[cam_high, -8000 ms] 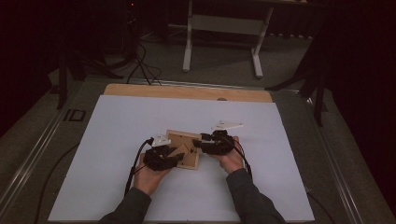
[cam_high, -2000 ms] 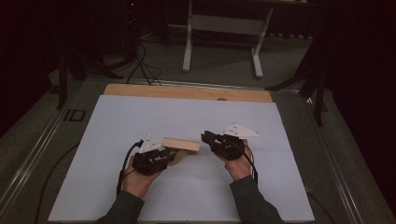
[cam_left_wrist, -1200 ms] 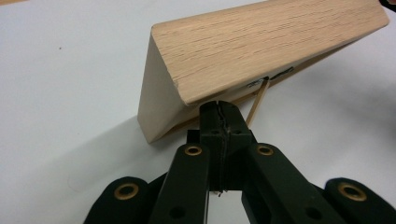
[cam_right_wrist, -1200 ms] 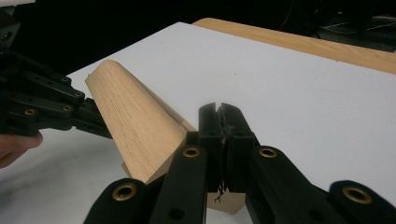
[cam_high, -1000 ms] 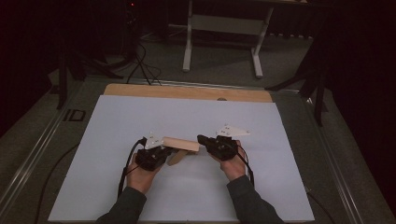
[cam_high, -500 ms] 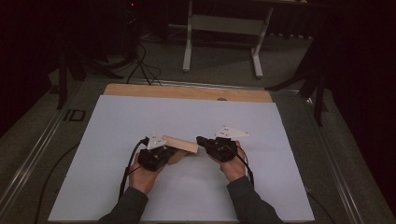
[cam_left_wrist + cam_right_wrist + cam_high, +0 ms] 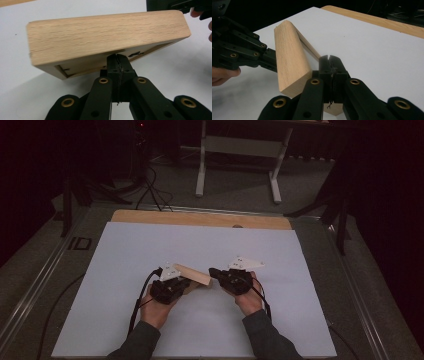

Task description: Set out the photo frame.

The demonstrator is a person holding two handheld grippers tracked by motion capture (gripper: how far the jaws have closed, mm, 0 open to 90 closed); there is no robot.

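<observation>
A light wooden box [image 7: 192, 274] is tipped up on one edge on the white sheet [image 7: 200, 245] between my two grippers. In the left gripper view its broad grained face [image 7: 107, 35] fills the top and its hollow underside faces the jaws. My left gripper [image 7: 188, 284] is shut, its tips [image 7: 117, 56] touching the box's lower rim. My right gripper [image 7: 212, 271] is also shut, its tips [image 7: 329, 58] beside the box's near end [image 7: 289, 57]. The left gripper [image 7: 249, 55] touches the box's far side there.
A wooden board [image 7: 200, 218] edges the far side of the white sheet. Black cables [image 7: 142, 297] trail from the grippers toward the near edge. Beyond the table stand a white desk frame [image 7: 237, 150] and dark stands on the floor.
Eight seconds ago the box lay flat with its inside up; it now stands tilted on edge. Over the last second both hands and the box have barely shifted.
</observation>
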